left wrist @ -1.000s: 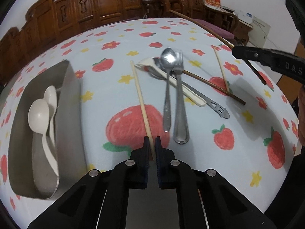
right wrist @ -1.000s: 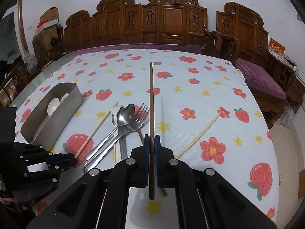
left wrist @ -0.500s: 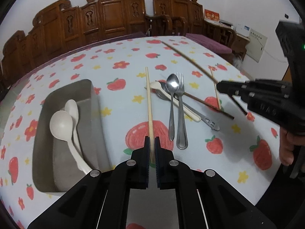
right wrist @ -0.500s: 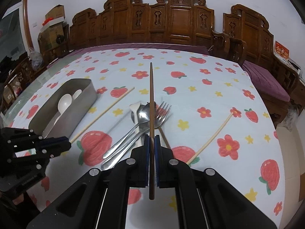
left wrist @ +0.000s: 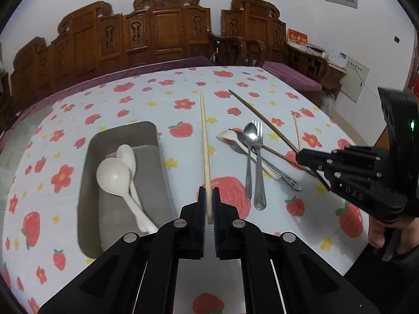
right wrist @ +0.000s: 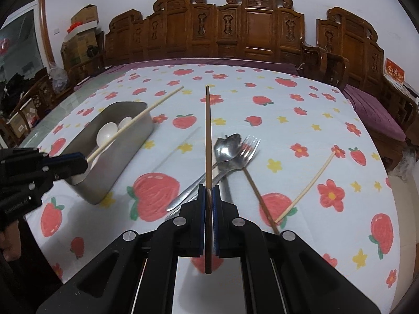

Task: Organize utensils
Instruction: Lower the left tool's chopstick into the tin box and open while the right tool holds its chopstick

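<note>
Taking the metal tray [left wrist: 123,136] as the landmark, it sat toward the left of the bench [left wrist: 167,96], which wore a cloth printed with strawberries and flowers. Inside the tray lay two white spoons [left wrist: 115,172], bowls toward the far end, handles overlapping.

Just right of the tray, the left gripper [left wrist: 208,196] had its jaws closed tight on the near end of a pale chopstick [left wrist: 204,141], held clear of the cloth (its shadow showed on the cloth in the right wrist view) and pointing away toward the carved wooden chairs. From the right wrist view the same chopstick [right wrist: 136,120] crossed above the tray's far right corner.

Further right of the tray was a heap of cutlery: a pale fork [left wrist: 230,137], a steel spoon [left wrist: 249,144] and a steel fork [left wrist: 258,157] side by side, and a flat steel piece [left wrist: 285,179] under them, its type unclear. A dark chopstick [left wrist: 277,153] ran beneath the heap, touching it.

Right again, a second pale chopstick [left wrist: 296,130] lay on the cloth, apart from the heap.

Farthest right of the tray, the right gripper [right wrist: 208,193] had its jaws pressed shut on another dark chopstick [right wrist: 208,136], which stuck out forward above the heap, its butt end behind the jaws.
</note>
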A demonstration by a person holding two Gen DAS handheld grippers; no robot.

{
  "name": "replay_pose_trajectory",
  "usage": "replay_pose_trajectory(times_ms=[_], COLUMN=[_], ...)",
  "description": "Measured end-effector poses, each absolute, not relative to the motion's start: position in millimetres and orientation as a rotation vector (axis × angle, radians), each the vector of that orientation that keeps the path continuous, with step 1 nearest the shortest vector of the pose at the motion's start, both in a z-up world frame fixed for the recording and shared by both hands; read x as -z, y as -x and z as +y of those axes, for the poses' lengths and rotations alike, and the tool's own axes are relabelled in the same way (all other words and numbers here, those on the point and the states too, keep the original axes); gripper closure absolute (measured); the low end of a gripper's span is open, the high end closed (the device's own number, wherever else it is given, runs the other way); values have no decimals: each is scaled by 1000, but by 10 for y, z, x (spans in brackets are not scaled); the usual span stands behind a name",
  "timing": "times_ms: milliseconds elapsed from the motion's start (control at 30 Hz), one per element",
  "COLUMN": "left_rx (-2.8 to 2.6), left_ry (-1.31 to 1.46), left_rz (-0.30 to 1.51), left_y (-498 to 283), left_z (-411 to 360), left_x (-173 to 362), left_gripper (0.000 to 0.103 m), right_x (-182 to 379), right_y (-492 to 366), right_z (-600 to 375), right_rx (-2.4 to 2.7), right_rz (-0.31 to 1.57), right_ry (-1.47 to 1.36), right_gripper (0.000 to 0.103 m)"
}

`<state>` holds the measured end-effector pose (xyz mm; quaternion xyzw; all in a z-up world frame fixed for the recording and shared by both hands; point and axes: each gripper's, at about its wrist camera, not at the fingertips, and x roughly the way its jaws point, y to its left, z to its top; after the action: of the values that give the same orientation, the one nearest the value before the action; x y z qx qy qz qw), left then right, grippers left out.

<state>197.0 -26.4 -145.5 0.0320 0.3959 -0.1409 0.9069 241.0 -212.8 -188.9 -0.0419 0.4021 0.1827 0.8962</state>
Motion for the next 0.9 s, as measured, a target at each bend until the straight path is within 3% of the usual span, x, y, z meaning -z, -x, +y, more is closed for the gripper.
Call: replay_pose_trajectory(times_ms=[400,900], left_rx=[225,199], left_ry=[-14,-43], left_rz=[796,919], left_y=[-1967,-2009], left_z=[243,520], left_x=[1275,1545], left_gripper=[99,99], right_x=[1902,1972], right_y=[-2286,-2245], right_z=[-1853,-1608], right_rx=[-437,-492], right_rz=[837,848], right_ry=[119,164], right_gripper=[97,97])
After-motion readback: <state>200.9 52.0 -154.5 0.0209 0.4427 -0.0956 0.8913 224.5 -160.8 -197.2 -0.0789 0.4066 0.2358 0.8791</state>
